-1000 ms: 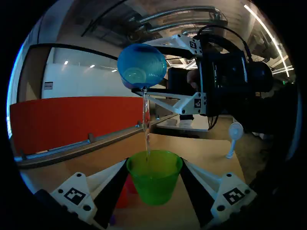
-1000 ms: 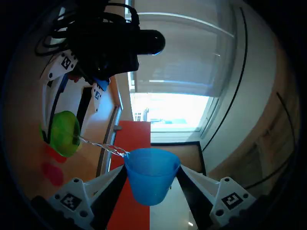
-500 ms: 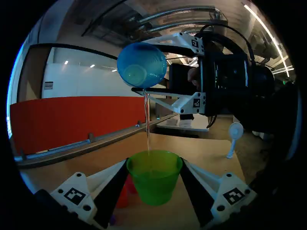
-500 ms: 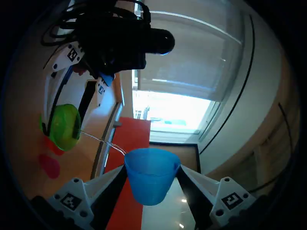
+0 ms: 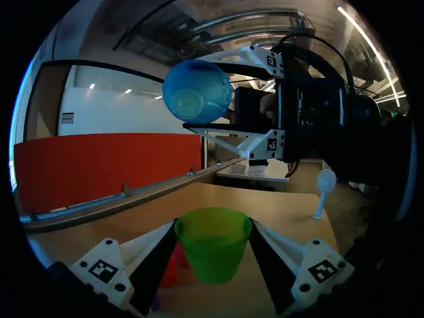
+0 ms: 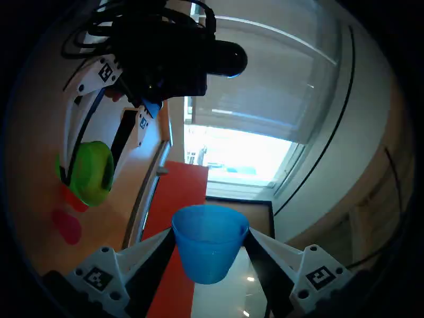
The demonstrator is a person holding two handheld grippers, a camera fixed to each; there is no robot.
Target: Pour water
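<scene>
We are looking across a light wooden tabletop toward a long red partition. Above it, a pale glass wall is reflecting small ceiling lights. Pipes and a strip light are crossing the exposed ceiling. A small white fan is standing near the tabletop's right edge. In the right gripper view, daylight is pouring through a window under a half-lowered blind.

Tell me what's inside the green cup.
Water, its surface showing through the translucent wall of the green cup, which the left gripper grips. The cup's bottom is hidden by the tinted wall.
</scene>
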